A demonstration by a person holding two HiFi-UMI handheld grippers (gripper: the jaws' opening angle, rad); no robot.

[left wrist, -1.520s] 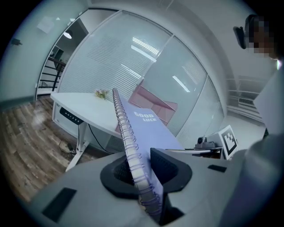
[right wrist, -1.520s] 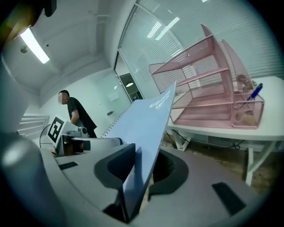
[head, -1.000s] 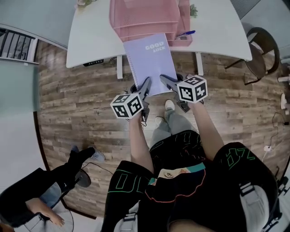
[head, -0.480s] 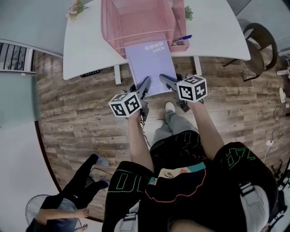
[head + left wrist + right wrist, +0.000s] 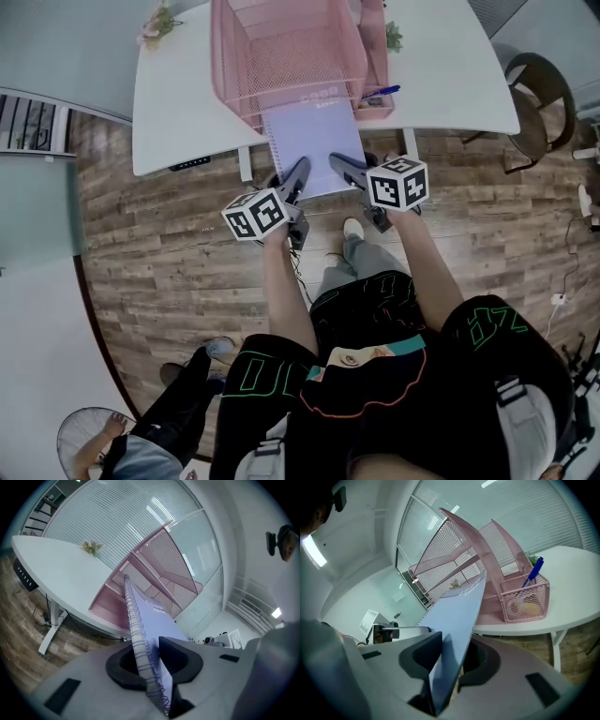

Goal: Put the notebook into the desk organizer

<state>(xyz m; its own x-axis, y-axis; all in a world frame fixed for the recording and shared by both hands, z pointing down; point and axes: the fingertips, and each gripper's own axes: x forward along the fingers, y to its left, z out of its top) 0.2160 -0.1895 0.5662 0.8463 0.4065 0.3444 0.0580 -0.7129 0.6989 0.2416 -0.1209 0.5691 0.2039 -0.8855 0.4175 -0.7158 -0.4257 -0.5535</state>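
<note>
A lavender spiral notebook (image 5: 314, 148) is held flat between both grippers, its far end tucked under the lower tier of the pink mesh desk organizer (image 5: 281, 56) on the white table (image 5: 178, 103). My left gripper (image 5: 298, 180) is shut on the spiral-bound near-left edge, my right gripper (image 5: 343, 167) on the near-right edge. In the left gripper view the wire spine of the notebook (image 5: 149, 620) runs from the gripper (image 5: 151, 663) up to the organizer (image 5: 157, 569). The right gripper view has the notebook (image 5: 461, 609) edge-on in the gripper (image 5: 452, 660), reaching into the organizer (image 5: 459, 545).
A blue pen (image 5: 382, 92) stands in the organizer's small side basket (image 5: 525, 599). Small plants (image 5: 155, 21) sit at the table's back. Table legs (image 5: 246, 161) flank the notebook. A chair (image 5: 539, 103) stands at the right. Another person (image 5: 178, 412) is at the lower left.
Both grippers have carried the notebook toward the table. Its far end with the printed words has slid under the pink mesh. The person at lower left has shifted.
</note>
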